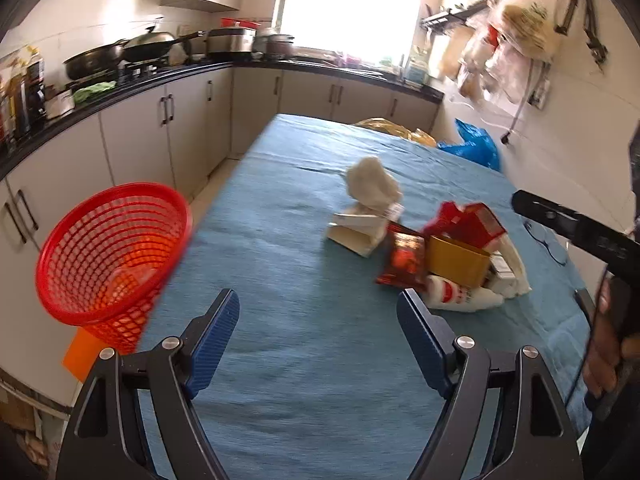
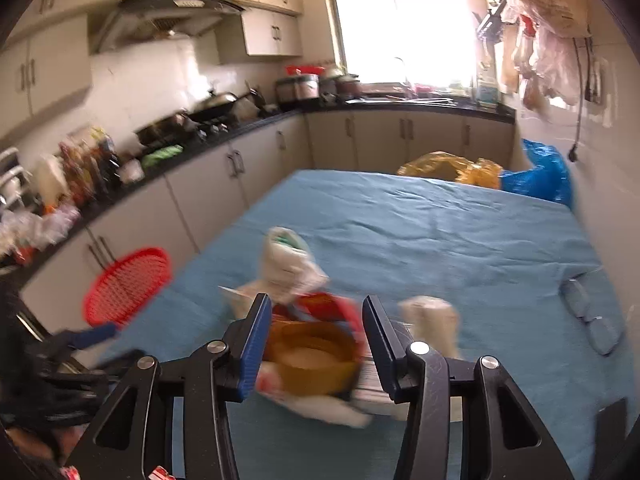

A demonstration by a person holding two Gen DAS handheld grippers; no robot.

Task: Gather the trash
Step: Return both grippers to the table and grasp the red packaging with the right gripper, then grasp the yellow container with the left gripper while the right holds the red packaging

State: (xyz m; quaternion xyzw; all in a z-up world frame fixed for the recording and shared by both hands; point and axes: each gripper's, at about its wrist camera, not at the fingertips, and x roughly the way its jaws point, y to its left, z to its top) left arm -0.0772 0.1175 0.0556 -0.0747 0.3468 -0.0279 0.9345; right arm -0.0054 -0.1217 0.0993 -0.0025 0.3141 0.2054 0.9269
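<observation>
Trash pile (image 1: 436,248) is sat on the blue tablecloth (image 1: 280,280), around 2 o'clock from the left gripper (image 1: 318,338) in its own view, and pretty much dead ahead at 12 o'clock in the right wrist view. What can be made out in it: a crumpled white wad (image 1: 372,184) on top of a white carton (image 1: 360,232), a shiny red wrapper (image 1: 404,260), a tan open box (image 1: 456,264), a red carton (image 1: 468,220) and a small white bottle (image 1: 460,296) lying on its side.

The red mesh basket (image 1: 112,252) is off the table's left edge, at 10 o'clock in the left view. How it is held up can't be told.

The left gripper is spread wide with nothing between the pads, only cloth seen through the gap. The right gripper (image 2: 316,344) is about half open, and the tan box (image 2: 316,356) is framed between its blue pads, but contact isn't shown; that view is smeared, so it's judged as not gripped yet.

For the step in hand, a pick from the pile: one piece should be gone for, not a scoop. The tan box looks rigid, so its walls should be squeezed squarely, and gently enough that it isn't crushed. Neighbours leaning on it will probably get dragged along. The glasses (image 2: 592,320) at 3 o'clock should be left well alone.
</observation>
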